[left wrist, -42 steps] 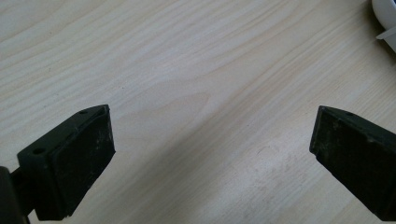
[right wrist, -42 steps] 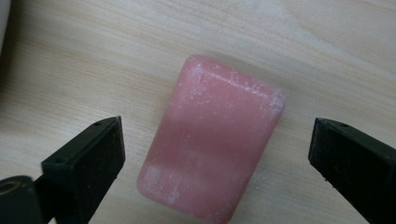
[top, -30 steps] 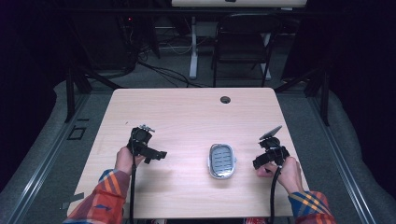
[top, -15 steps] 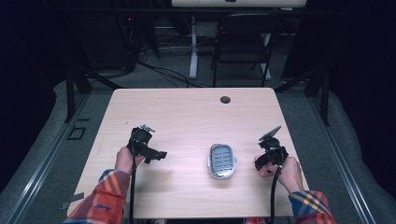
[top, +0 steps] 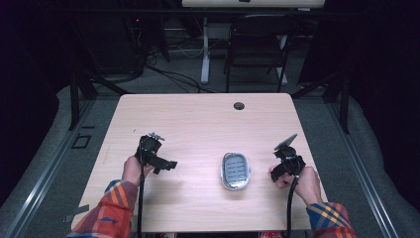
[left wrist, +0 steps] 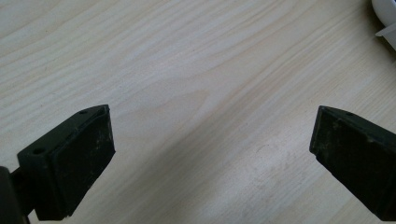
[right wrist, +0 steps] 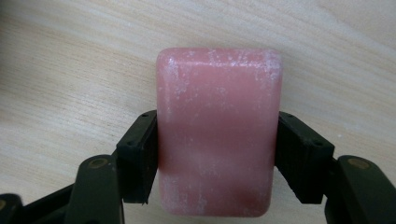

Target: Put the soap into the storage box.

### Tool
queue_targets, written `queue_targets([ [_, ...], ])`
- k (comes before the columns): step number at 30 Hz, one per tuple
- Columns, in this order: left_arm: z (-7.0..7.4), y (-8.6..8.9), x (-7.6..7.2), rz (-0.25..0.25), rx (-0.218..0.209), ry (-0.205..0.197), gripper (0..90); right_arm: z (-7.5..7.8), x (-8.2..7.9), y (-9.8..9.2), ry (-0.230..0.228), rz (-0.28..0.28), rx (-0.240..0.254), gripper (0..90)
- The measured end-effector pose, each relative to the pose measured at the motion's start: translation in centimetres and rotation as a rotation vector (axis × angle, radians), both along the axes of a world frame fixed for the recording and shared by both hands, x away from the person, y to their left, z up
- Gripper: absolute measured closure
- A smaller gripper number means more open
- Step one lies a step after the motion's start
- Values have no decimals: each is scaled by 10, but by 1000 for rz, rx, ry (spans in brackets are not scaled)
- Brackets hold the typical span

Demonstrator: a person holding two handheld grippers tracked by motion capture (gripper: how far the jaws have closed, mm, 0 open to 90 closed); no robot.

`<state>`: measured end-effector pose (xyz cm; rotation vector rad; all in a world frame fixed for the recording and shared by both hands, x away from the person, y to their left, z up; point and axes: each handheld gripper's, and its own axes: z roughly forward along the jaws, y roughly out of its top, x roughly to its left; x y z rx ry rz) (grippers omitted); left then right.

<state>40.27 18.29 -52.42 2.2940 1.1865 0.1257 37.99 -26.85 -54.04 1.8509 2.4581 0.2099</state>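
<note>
Over on the worktop's (top: 198,119) right edge, a pink soap bar (right wrist: 218,133) is being clamped by the right claw (right wrist: 218,158), jaws just closed; left claw (left wrist: 210,158) is being held apart. Probably getting lifted into the soap dish (top: 235,171) next.

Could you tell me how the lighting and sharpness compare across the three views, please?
High view: table lit, surroundings dark. Left gripper view: wood grain sharp, jaws soft. Right gripper view: pink soap bar in the right gripper fairly sharp, evenly lit, without glare.
</note>
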Motion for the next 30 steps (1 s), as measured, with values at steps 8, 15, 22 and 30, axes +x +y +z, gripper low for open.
queue_targets([
  [8, 0, 0, 0, -1, 0, 0, 0, 2, 0, 3, 18, 39, -22, 368],
  [15, 0, 0, 0, -2, 0, 0, 0, 2, 0, 2, 15, 37, 2, 370],
  [22, 0, 0, 0, -2, 0, 0, 0, 7, 1, 0, 20, 56, 5, 371],
  [30, 0, -1, 0, -5, 0, -1, 0, 17, 4, -3, 16, 67, -1, 371],
])
